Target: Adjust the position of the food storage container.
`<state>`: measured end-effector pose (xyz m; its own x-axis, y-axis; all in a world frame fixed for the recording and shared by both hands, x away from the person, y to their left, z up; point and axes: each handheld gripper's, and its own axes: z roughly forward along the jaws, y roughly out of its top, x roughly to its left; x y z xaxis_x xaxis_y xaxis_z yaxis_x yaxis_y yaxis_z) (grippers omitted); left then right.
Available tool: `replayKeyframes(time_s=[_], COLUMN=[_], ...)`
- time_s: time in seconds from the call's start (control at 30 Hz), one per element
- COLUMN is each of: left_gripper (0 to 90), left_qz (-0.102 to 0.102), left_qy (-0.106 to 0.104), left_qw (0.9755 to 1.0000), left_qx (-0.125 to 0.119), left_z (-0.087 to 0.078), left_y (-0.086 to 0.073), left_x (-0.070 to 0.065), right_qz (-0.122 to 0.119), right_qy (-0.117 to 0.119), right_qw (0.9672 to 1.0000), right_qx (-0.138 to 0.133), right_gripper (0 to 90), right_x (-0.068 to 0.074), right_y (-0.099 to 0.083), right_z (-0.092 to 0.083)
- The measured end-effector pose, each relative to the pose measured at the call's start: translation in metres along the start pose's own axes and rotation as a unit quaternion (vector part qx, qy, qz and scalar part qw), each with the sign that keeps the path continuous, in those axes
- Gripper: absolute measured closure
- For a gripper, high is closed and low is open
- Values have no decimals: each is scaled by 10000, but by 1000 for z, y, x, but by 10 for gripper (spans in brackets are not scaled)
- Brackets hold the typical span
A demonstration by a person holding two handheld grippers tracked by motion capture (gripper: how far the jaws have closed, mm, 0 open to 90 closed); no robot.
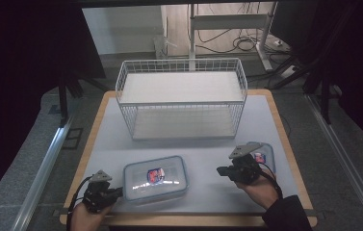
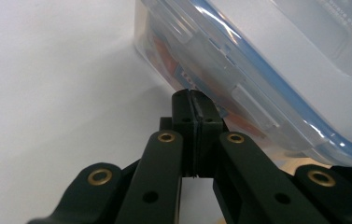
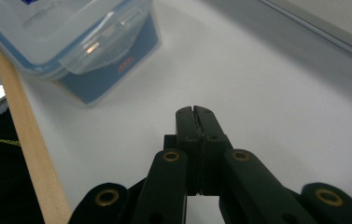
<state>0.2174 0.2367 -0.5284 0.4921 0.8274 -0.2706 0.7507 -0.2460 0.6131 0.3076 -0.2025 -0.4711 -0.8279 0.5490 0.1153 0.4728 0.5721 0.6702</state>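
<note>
Two tongs closed empty; my left tongs [image 2: 196,100] touch the large container's [image 1: 155,177] side latch [image 2: 213,77], so I push gently, while my right tongs [image 3: 195,114] wait beside the small container [image 3: 78,44].

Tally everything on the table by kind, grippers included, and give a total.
Lidded plastic containers: 2, the large container and the small container
White wire basket: 1
Grippers: 2, the left gripper and the right gripper
Total: 5

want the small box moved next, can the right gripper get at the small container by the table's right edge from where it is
Probably yes. The right gripper sits right beside the small container, with bare table around it and nothing between them. Its jaws are shut, so they'd need to open first.
</note>
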Motion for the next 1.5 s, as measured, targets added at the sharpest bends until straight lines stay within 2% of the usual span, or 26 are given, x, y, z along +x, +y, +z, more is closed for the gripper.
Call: replayKeyframes(time_s=[0.13, 0.23, 0.27, 0.37, 0.47, 0.5, 0.67, 0.7, 0.73, 0.77, 0.87, 0.9, 1.07, 1.17, 1.27, 1.4, 1.47, 1.5], left_gripper=[898, 898, 897, 898, 898, 898, 898, 898, 898, 898, 899, 899, 900, 900, 900, 899, 887, 862], left_qz=[14, 7, 7, 61, 176, 212, 359, 398, 447, 460, 403, 492, 614, 563, 687, 579, 649, 715], left_qy=[-101, -176, -176, -230, -292, -325, -402, -337, -288, -270, -258, -200, -77, -83, 4, -145, -113, 72], left_qw=[9999, 9998, 9998, 9997, 9994, 9992, 9983, 9983, 9981, 9980, 9984, 9980, 9976, 9981, 9973, 9981, 9978, 9974], left_qx=[32, 39, 39, 62, 114, 130, 239, 268, 306, 337, 309, 329, 301, 254, 270, 132, 35, -55], left_z=[9, 17, 17, 23, 34, 37, 49, 52, 54, 58, 61, 64, 67, 66, 67, 65, 60, 54], left_y=[11, 19, 19, 27, 39, 42, 58, 63, 65, 71, 74, 77, 78, 76, 75, 72, 70, 66], left_x=[-2, -3, -3, -6, -12, -13, -19, -21, -22, -23, -25, -28, -35, -36, -37, -35, -34, -34], right_qz=[-12, -206, -206, -98, 104, 142, 212, 214, 199, 237, 276, 303, 413, 393, 345, 306, 193, 181], right_qy=[163, 117, 117, 176, 195, 185, 85, 46, -114, -174, -282, -383, -494, -530, -613, -600, -612, -609], right_qw=[9999, 9996, 9996, 9998, 9997, 9996, 9997, 9997, 9997, 9996, 9992, 9988, 9978, 9977, 9975, 9977, 9979, 9979], right_qx=[44, 179, 179, 67, -138, -127, -42, -48, -14, -44, -63, -78, -132, -126, -116, -119, -120, -148], right_gripper=[894, 895, 895, 894, 892, 890, 888, 891, 892, 894, 894, 895, 895, 895, 896, 895, 895, 895], right_x=[-3, -6, -6, -6, -1, 0, 1, 2, 2, 0, -2, -4, -9, -9, -9, -9, -8, -7], right_y=[11, 19, 19, 16, 4, 0, -7, -7, -7, -8, -10, -10, -12, -12, -10, -11, -11, -11], right_z=[8, 19, 19, 24, 27, 28, 29, 29, 29, 27, 26, 25, 23, 23, 24, 24, 21, 19])
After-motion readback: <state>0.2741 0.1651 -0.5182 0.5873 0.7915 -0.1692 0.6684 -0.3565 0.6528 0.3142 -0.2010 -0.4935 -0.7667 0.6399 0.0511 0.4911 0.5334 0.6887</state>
